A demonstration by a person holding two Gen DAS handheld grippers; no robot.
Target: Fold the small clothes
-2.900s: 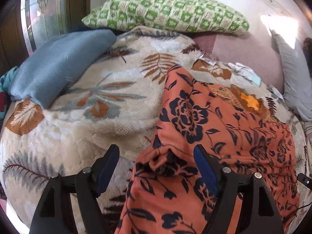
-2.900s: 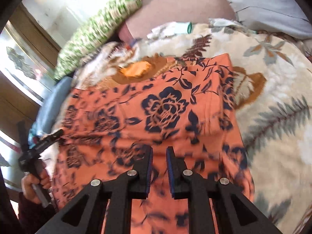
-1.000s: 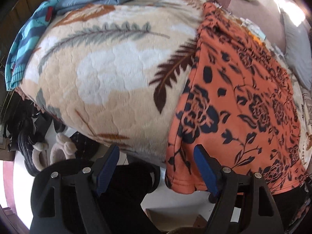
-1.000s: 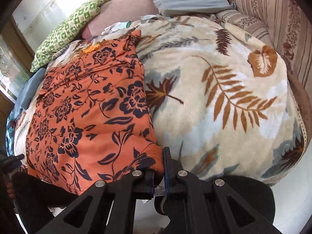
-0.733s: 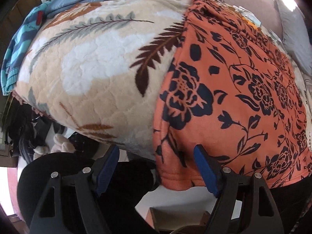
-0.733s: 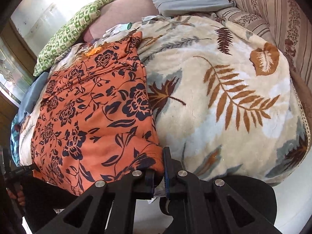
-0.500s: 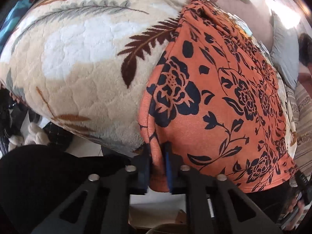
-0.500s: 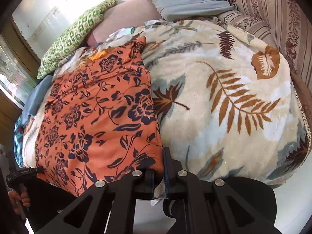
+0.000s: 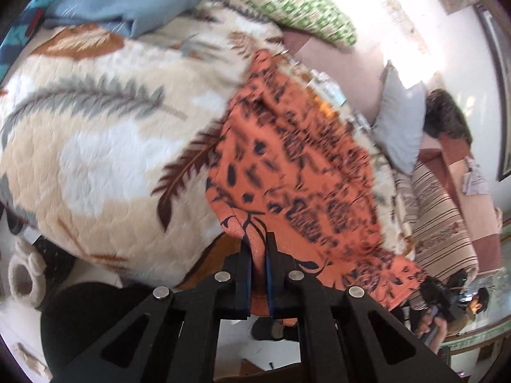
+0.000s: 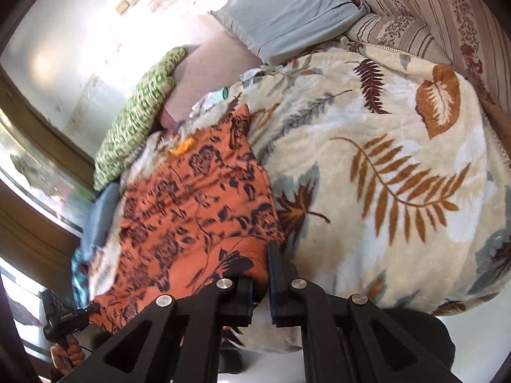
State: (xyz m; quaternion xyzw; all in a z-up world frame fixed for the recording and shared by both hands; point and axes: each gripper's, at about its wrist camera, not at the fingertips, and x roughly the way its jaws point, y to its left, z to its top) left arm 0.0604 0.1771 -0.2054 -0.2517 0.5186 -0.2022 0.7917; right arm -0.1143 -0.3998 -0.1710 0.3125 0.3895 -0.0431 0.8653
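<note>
An orange garment with a dark floral print (image 9: 297,172) (image 10: 198,204) lies lengthwise on the leaf-patterned blanket (image 9: 95,134) (image 10: 399,166) of a bed. My left gripper (image 9: 258,239) is shut on the garment's near left corner, cloth pinched between its blue pads. My right gripper (image 10: 266,249) is shut on the near right corner. Both near corners are raised off the bed edge, and the hem between them hangs slack. The left gripper (image 10: 64,319) also shows in a hand at the lower left of the right wrist view. The left wrist view is motion-blurred.
A green checked pillow (image 9: 281,3) (image 10: 137,111), a blue folded cloth (image 9: 121,3) and a grey-blue pillow (image 10: 287,16) (image 9: 399,127) lie at the head of the bed. A striped bolster (image 9: 437,223) lines the right side. Slippers (image 9: 22,274) lie on the floor below.
My left gripper went from open beside the garment's near corner to shut on it. Both grippers rose and tilted up, lifting the near hem off the bed edge.
</note>
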